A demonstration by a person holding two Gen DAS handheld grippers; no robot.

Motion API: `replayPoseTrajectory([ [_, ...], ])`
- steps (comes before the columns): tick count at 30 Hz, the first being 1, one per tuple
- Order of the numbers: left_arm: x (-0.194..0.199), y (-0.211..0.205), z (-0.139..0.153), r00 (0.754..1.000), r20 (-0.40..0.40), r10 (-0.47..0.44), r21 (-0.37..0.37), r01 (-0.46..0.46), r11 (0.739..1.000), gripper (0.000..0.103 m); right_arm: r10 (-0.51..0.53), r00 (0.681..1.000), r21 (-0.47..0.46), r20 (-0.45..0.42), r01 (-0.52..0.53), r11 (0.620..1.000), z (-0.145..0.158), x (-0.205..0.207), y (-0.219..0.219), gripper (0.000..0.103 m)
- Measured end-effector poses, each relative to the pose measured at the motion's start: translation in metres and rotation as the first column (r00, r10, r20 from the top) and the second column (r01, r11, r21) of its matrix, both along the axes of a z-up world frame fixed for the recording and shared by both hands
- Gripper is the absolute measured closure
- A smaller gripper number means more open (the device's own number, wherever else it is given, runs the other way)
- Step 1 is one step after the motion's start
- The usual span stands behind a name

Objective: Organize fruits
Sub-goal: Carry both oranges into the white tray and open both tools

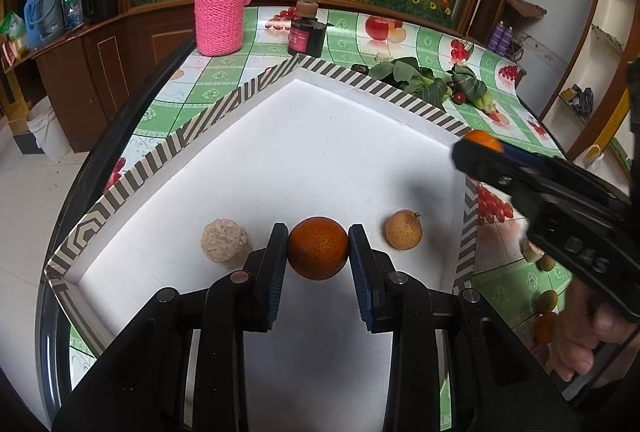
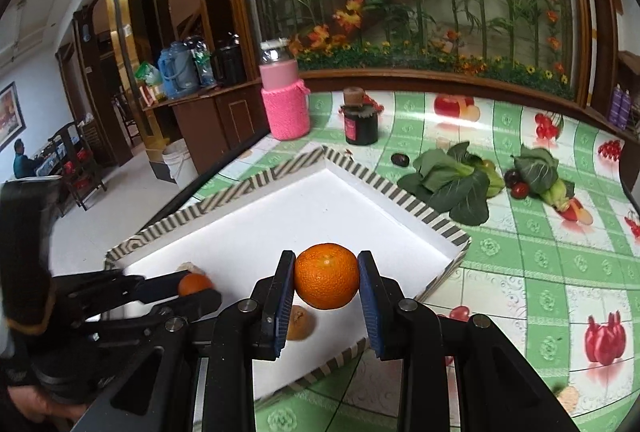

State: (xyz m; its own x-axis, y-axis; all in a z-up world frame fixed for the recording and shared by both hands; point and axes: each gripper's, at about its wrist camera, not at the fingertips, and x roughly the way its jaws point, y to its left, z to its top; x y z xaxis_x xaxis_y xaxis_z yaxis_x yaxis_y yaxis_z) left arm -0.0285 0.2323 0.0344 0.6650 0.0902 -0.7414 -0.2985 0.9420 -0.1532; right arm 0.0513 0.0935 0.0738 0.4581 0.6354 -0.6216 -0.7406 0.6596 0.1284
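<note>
Nearest the left wrist camera, the left tool (image 1: pixel 318 252) is pinching a dark orange (image 1: pixel 317 253) between its blue pads, low over the white floor of the striped tray (image 1: pixel 224 104). It is sitting in line between a pale rough lump (image 1: pixel 225 243) and a small tan fruit (image 1: pixel 403 229), so the hold looks like the setting down of a row along the tray's near side.

The right tool (image 2: pixel 327 282) is pinching a brighter mandarin (image 2: pixel 327 275) the same way, held up over the tray's near right edge, probably waiting for a free spot. A brownish fruit (image 2: pixel 299 321) is lying in the tray just behind its left finger.

Further right on the desk (image 1: pixel 504 272), several small fruits are lying outside the tray, apparently not yet sorted.

Beyond the tray, leafy greens (image 2: pixel 452 180) are lying on the patterned cloth, with a dark jar (image 2: pixel 360 124) and a pink-sleeved bottle (image 2: pixel 285 100) standing at the far edge, well apart from the work.
</note>
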Motion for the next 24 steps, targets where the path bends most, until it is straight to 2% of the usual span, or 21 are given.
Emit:
replayPoseTrajectory([
  [9, 0.002, -0.003, -0.002, 1.0, -0.014, -0.005, 0.008, 0.005, 1.0, 0.073, -0.007, 0.999, -0.038, -0.054, 0.004, 0.999, -0.027, 0.011, 0.01, 0.073],
  [24, 0.007, -0.008, -0.015, 0.996, -0.09, -0.019, 0.019, 0.021, 1.0, 0.073, -0.005, 0.997, -0.088, -0.078, -0.002, 0.996, -0.038, 0.015, 0.013, 0.073],
])
